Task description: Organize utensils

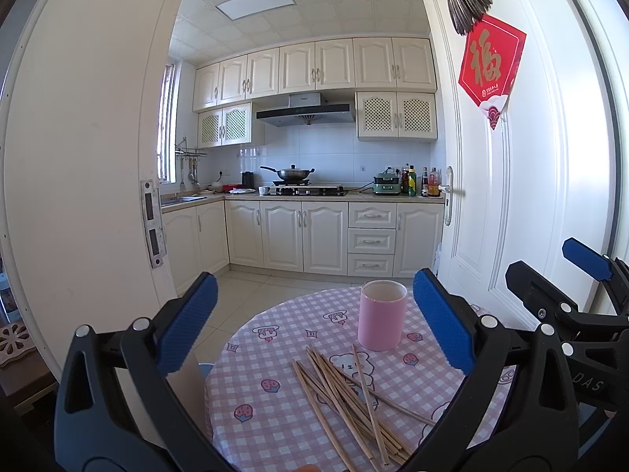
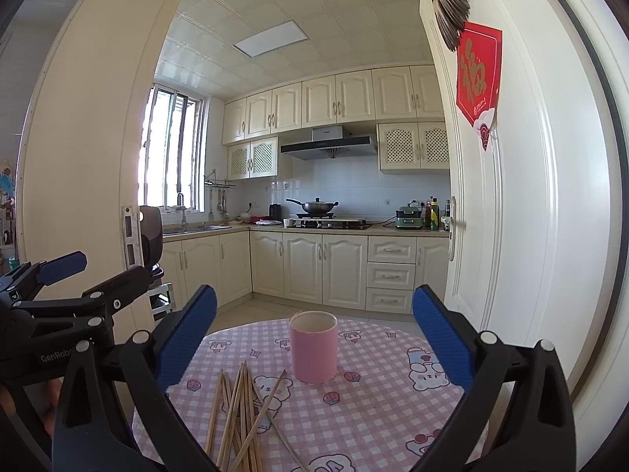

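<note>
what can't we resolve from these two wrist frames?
- Pink cup contents: both views see only the inner rim, so the inside stays hidden by its own wall.
- Chopsticks: near ends cut off by the bottom edge in both views; exact count unclear where they overlap.
- Table front edge: hidden behind the open left gripper and open right gripper.
- Counter bottles: labels too small.

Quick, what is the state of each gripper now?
Left gripper: open, holding nothing.
Right gripper: open, holding nothing.
</note>
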The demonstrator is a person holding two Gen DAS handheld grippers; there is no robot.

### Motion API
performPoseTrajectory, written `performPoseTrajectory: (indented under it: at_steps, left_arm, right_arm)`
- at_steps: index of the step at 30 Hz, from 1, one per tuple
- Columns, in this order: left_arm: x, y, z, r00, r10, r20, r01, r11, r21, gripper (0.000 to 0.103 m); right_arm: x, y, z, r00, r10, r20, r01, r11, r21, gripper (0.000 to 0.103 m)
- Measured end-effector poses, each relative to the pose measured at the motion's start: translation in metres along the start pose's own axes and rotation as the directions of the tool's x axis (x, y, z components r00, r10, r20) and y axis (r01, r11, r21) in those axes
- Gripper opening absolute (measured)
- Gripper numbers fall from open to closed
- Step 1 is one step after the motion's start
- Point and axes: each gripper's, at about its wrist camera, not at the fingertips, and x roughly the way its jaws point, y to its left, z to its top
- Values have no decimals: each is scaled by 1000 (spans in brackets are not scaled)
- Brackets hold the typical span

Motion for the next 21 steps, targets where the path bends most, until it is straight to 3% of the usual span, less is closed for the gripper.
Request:
performPoseTrajectory:
  at_steps: [21]
  left_arm:
    - [2, -2, -6, 1000, -3, -6, 3, 1000, 3, 97]
  right_arm:
    - [1, -1, -2, 1000, 1, -13, -1, 1000, 12, 96]
